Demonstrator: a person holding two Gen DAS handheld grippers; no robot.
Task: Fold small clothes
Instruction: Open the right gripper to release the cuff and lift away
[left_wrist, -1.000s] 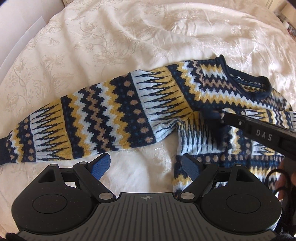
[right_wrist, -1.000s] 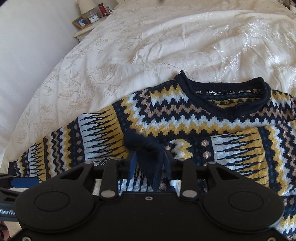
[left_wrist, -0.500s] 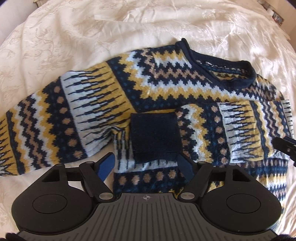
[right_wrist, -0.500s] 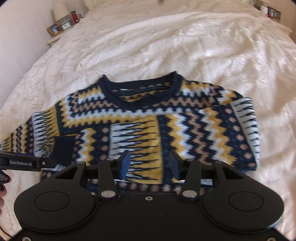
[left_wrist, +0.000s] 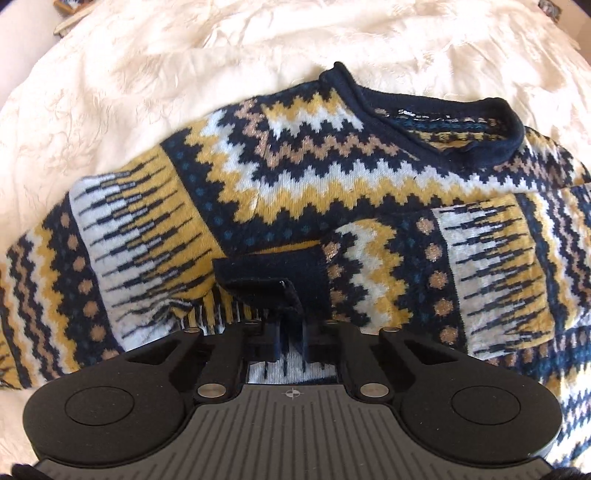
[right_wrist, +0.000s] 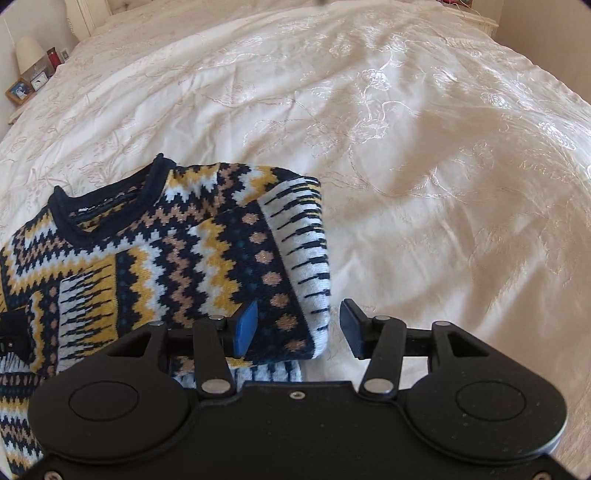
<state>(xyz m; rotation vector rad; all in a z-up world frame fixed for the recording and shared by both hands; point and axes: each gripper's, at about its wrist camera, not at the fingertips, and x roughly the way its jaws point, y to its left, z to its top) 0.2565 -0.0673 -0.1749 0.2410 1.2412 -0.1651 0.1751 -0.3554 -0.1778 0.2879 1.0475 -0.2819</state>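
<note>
A patterned sweater (left_wrist: 317, 184) in navy, yellow and white is lying flat on a cream bedspread (right_wrist: 424, 147), one sleeve (right_wrist: 236, 273) folded across its chest. The left gripper (left_wrist: 290, 314) is pinching that sleeve's navy cuff (left_wrist: 273, 271), fingers closed together. The right gripper (right_wrist: 299, 326) is hovering over the sweater's folded edge, fingers spread wide, gripping nothing.

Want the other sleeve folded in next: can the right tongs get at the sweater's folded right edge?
Probably yes. The right tongs are open, with the folded edge lying right between the fingers and nothing over it.
</note>
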